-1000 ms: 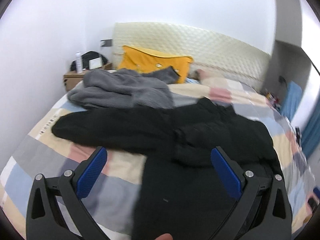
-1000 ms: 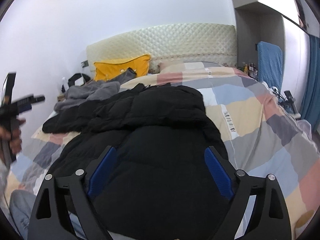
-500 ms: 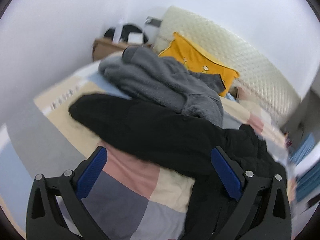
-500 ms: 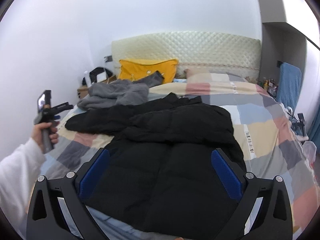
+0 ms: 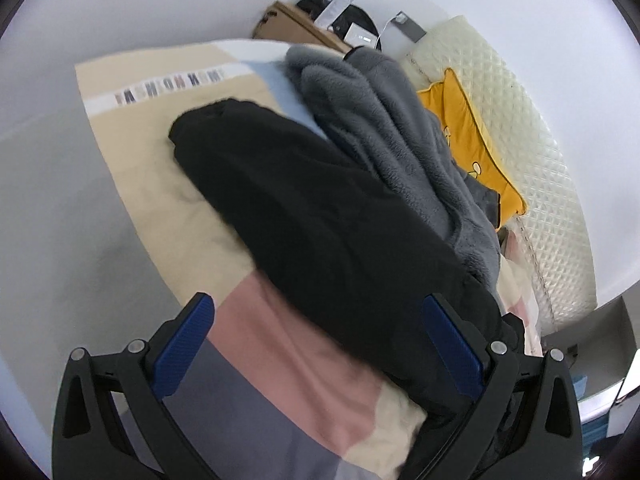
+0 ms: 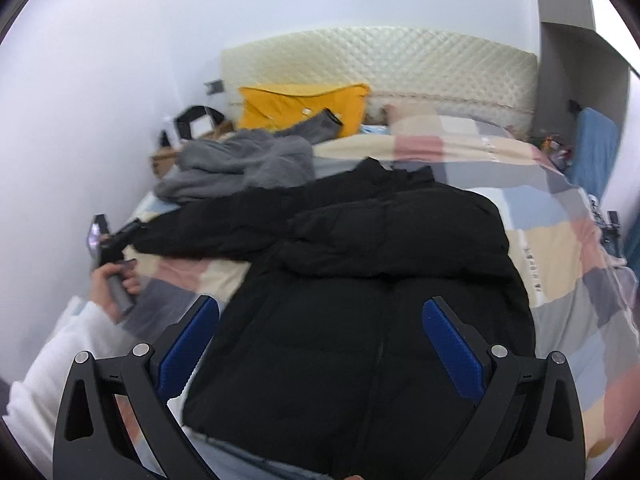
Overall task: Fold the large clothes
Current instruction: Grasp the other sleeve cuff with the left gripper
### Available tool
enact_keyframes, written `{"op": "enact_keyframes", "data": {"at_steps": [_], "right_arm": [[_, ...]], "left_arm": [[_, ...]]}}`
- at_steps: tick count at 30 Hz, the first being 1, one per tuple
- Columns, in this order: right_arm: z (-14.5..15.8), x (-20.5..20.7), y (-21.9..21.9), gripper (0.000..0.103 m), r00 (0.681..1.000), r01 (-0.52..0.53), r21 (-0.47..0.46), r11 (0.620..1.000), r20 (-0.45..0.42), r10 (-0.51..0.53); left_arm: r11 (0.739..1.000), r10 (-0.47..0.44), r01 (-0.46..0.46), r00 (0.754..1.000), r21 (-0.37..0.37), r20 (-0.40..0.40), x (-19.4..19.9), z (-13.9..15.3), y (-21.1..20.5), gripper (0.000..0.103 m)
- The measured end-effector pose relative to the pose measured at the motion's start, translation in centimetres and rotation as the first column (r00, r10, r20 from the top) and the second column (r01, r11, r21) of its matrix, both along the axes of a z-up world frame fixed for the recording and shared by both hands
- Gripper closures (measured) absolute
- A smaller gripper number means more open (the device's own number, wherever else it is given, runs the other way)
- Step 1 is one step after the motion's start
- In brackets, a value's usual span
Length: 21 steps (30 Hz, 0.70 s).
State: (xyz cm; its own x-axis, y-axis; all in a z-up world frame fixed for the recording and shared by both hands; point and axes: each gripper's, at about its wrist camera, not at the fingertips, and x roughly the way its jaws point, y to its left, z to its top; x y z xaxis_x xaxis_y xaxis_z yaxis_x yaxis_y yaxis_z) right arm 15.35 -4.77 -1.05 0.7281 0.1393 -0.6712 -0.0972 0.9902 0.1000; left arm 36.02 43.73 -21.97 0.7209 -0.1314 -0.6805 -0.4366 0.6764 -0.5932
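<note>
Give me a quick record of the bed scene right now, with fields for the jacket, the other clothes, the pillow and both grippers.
jacket: black puffer jacket spread on the patchwork duvet, one sleeve stretched sideways
other clothes: grey fleece heaped beyond the sleeve
pillow: yellow pillow against the quilted headboard
left gripper: open, over the sleeve, nothing gripped
right gripper: open, above the jacket body, nothing gripped

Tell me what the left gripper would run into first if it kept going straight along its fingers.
Most likely the black jacket's outstretched sleeve, which lies across the bedspread straight ahead of the open left gripper. Depth is unclear, so it might meet the bedspread just short of the sleeve.
</note>
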Motion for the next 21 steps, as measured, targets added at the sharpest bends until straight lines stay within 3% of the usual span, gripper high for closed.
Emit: {"op": "enact_keyframes", "data": {"at_steps": [5, 10, 14, 21], "right_arm": [[-4.1, 3.0, 1.4, 0.001, 0.995, -0.016, -0.028, 0.999, -0.097, 0.013], [-9.2, 4.5, 0.0, 0.001, 0.979, 0.051, -0.057, 0.997, -0.197, -0.061], [-11.4, 5.0, -1.6, 0.001, 0.964, 0.124, -0.075, 0.989, -0.228, -0.138], [-13.6, 6.1, -3.3, 0.001, 0.944, 0.193, -0.094, 0.977, -0.253, -0.211]], "left_arm": [[0.999, -0.016, 0.015, 1.000, -0.051, -0.005, 1.4, -2.2, 1.5, 0.000], [0.995, 0.004, -0.001, 1.000, -0.103, 0.030, 2.6, -3.3, 3.2, 0.001], [0.990, 0.027, -0.018, 0.998, -0.137, 0.061, 3.7, -4.3, 4.3, 0.001], [0.984, 0.095, -0.088, 0.995, -0.152, 0.039, 5.4, -6.6, 6.1, 0.002]]}}
